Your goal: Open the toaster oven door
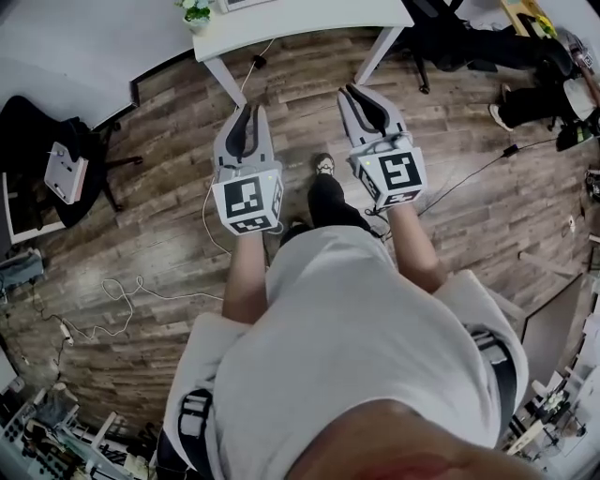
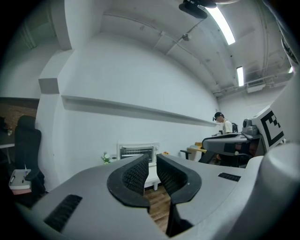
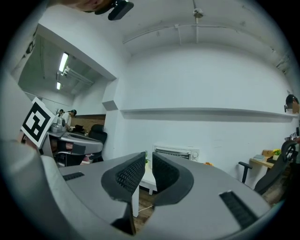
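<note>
The white toaster oven [image 2: 136, 152] stands on a white table [image 2: 151, 176] against the far wall, its door closed; the right gripper view has the oven [image 3: 177, 153] too. Both grippers are well short of it, held level in front of the person over the wooden floor. My left gripper [image 1: 248, 108] has its jaws a narrow gap apart with nothing between the ribbed pads [image 2: 135, 174]. My right gripper [image 1: 354, 91] is likewise slightly parted and empty, its pads [image 3: 131, 172] framing the table's edge. In the head view only the table's [image 1: 300, 19] near edge and legs show.
A small potted plant [image 1: 196, 13] sits on the table's left end. A black office chair [image 1: 37, 141] with a white device [image 1: 66, 172] is at the left. Cables [image 1: 122, 295] trail across the floor. A person [image 1: 534, 56] sits at the far right near another desk.
</note>
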A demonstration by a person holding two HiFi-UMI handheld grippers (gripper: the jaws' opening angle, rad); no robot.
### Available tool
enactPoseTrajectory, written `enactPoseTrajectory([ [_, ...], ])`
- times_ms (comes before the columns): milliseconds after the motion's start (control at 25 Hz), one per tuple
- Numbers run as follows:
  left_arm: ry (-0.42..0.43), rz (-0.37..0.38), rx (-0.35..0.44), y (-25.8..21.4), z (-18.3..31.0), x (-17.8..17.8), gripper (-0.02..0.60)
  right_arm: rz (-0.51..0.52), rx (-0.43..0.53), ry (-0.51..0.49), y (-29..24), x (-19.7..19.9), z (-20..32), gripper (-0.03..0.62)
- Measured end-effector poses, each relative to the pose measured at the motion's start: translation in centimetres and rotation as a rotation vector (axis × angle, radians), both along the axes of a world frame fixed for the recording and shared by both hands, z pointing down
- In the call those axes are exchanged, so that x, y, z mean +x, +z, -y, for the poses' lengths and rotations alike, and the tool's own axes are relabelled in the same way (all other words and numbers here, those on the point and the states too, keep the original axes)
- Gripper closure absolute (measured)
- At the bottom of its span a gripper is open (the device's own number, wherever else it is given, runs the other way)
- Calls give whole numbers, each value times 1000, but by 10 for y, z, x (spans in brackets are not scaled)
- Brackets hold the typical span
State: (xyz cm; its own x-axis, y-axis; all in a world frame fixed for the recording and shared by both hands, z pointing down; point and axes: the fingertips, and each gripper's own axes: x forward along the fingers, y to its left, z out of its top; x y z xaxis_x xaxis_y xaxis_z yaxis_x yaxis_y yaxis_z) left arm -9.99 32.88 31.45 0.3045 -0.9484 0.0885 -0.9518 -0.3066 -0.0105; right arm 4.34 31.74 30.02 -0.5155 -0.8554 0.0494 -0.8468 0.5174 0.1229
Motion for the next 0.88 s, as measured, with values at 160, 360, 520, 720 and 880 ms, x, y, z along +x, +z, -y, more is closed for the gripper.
enactPoseTrajectory([
  [160,3,5,3,-3,38,3,528,15,5,-7,-2,1,39,543],
  [360,-13,9,-16,0,93,7,528,21,-10,-19,1,8,94,539],
  [520,-35,8,-21,-2,136,12,528,27,-17,-26,-2,16,139,539],
  [720,-57,-2,-50,3,184,22,528,27,-33,-44,1,29,190,537],
  [880,-73,-1,-68,5,219,37,528,38,-48,-61,5,45,226,537],
])
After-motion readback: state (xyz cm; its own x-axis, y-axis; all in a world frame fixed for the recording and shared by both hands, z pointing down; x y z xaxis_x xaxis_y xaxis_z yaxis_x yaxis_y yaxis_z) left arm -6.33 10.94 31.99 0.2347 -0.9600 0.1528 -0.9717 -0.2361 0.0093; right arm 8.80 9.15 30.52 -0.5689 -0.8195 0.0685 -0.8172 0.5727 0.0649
